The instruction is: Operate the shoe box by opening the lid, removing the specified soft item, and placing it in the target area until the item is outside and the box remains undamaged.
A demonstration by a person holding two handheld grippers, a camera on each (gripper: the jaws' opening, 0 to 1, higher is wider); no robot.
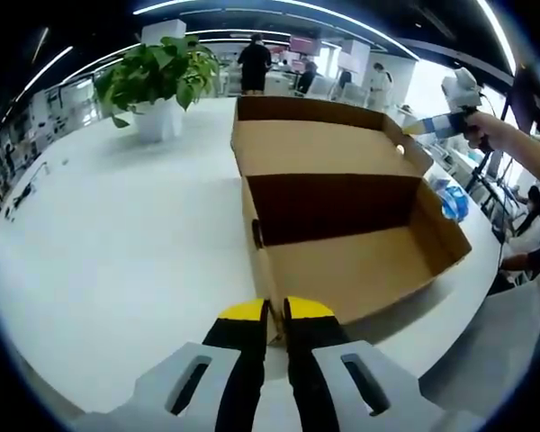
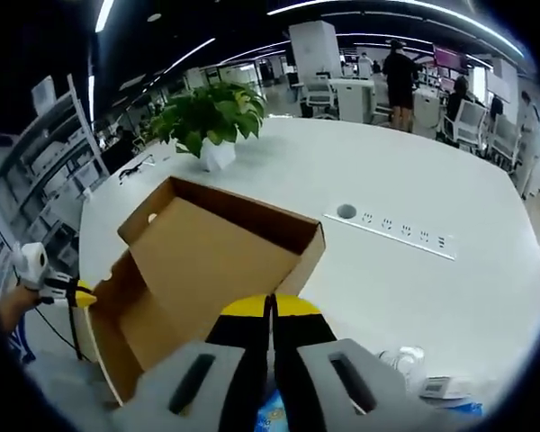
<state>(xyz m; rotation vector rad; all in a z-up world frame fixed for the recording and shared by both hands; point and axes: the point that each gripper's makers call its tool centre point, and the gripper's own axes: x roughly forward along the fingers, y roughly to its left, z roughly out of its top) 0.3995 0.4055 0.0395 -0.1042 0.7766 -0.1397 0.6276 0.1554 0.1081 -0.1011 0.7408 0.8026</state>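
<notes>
The brown cardboard shoe box (image 1: 351, 261) lies open on the white table (image 1: 117, 234), and its inside shows bare cardboard. The lid (image 1: 319, 148) is folded back flat behind it. My left gripper (image 1: 274, 310) is shut on the box's near corner wall; it appears far left in the right gripper view as left gripper (image 2: 79, 295), held by a hand. My right gripper (image 2: 272, 304) is shut on the side rim of the lid (image 2: 207, 256). A hand holds the right gripper (image 1: 418, 128) at the lid's right edge.
A potted plant (image 1: 157, 81) stands behind the box on the left. A blue and white object (image 1: 452, 202) lies right of the box near the table edge. A power strip (image 2: 391, 231) and a cable hole (image 2: 346, 211) sit in the table. People stand at desks far behind.
</notes>
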